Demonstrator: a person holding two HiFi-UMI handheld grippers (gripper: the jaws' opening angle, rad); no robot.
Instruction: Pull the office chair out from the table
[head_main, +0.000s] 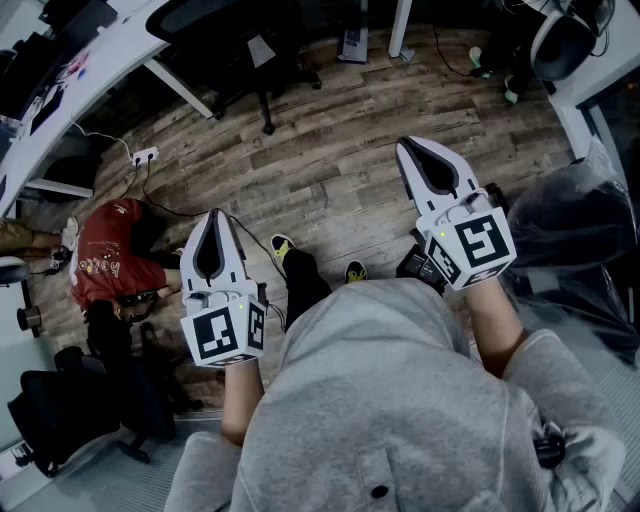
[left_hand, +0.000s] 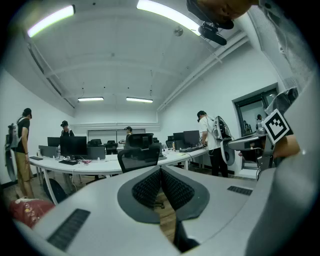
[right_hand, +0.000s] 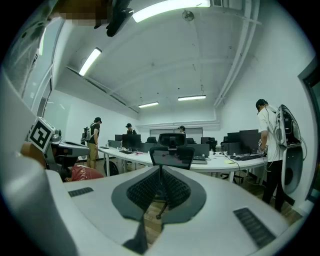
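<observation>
Wood floor (head_main: 330, 170); blk office chair (right_hand: 172, 156) at wht table (right_hand: 215, 162).

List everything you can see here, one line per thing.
office chair: one, black, at the table, straight ahead
table: one, white, long and curved, behind the chair
monitors: several, black, on the table
standing people: four, mixed clothing, around the table
red bundle: one, red, on the floor at left
power strip: one, white, on the floor near the table
floor: brown wood planks
left gripper: one, white, jaws shut, empty
right gripper: one, white, jaws shut, empty
</observation>
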